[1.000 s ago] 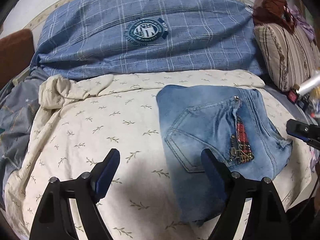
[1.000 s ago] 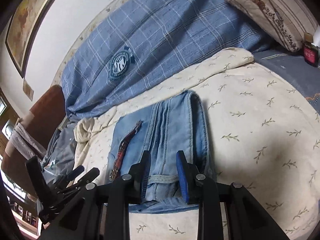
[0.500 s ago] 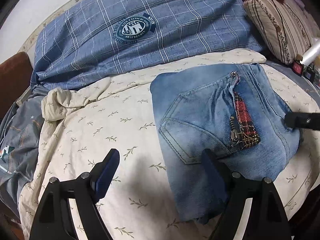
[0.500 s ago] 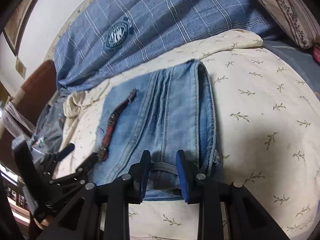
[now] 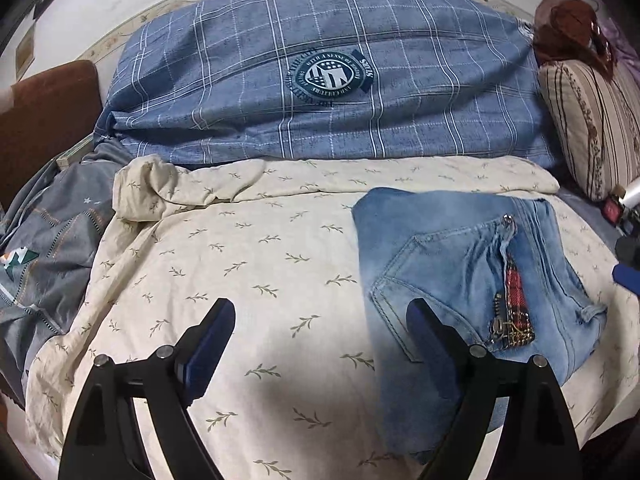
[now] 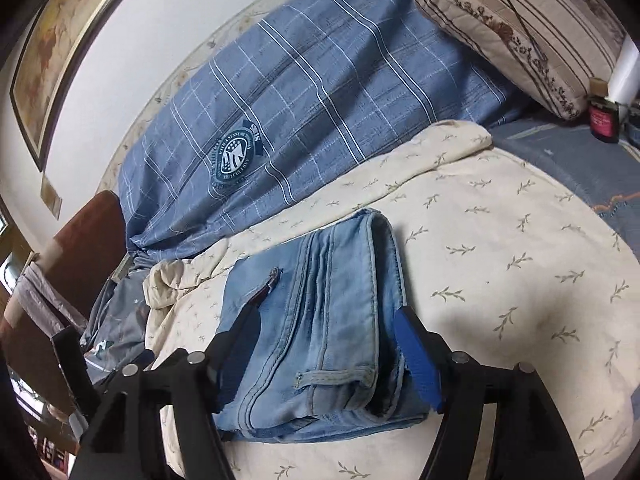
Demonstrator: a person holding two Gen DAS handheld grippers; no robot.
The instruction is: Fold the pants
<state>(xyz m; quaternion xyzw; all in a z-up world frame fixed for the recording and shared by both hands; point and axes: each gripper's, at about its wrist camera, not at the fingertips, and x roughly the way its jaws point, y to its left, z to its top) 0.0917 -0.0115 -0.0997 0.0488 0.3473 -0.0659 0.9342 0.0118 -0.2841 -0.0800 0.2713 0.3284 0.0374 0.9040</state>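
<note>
Folded light-blue jeans (image 5: 460, 272) lie on the cream leaf-print sheet (image 5: 240, 260), back pocket and a red plaid tag facing up. My left gripper (image 5: 320, 324) is open with nothing between its fingers; its right finger hangs over the jeans' left edge. In the right wrist view the jeans (image 6: 344, 272) lie with the waistband end nearest. My right gripper (image 6: 324, 332) straddles that end, and its jaws are opening, with the pads off the denim. Its blue tip (image 5: 628, 272) shows at the right edge of the left wrist view.
A big blue plaid duvet (image 5: 320, 80) is piled along the wall behind. A striped pillow (image 5: 592, 120) and small bottles (image 6: 604, 116) sit at the right. Grey bedding (image 5: 40, 260) and a brown headboard (image 5: 40, 120) lie to the left.
The right gripper's jaws, which were pinched on the jeans' waistband, have spread wide and let go. The jeans stay folded in place. The left gripper stays open.
</note>
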